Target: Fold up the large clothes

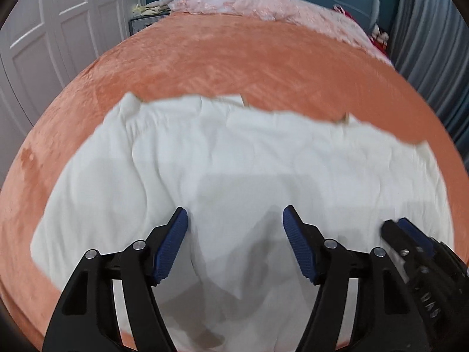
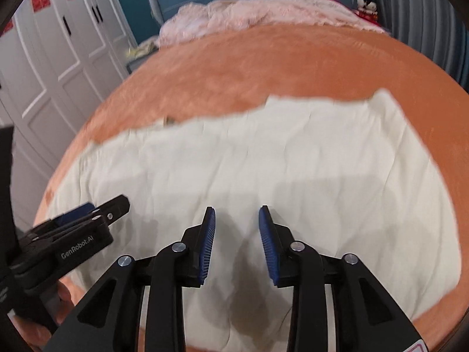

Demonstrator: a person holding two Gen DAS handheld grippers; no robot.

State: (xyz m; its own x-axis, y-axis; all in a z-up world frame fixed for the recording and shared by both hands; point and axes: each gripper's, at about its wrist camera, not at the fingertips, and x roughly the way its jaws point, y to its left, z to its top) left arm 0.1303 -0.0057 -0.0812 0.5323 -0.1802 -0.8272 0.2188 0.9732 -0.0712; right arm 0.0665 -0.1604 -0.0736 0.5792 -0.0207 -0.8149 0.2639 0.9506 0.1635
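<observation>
Since the white garment [image 1: 234, 176] lies flat across the near half of the bed [image 1: 205, 58], I hold the left hand-held gripper [image 1: 235, 246] wide and the right hand-held gripper [image 2: 236, 246] narrower, both empty above it, presumably ready for another fold.

Garment [image 1: 234, 161] flat on bed [image 1: 205, 58]; crumpled blanket [image 1: 249, 3] behind; wardrobe [image 1: 58, 29] left of bed.

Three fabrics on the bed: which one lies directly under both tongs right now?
The white garment, spread flat under the left tongs and right tongs. The orange bedspread lies beneath it; the pink blanket is bunched at the far end.
</observation>
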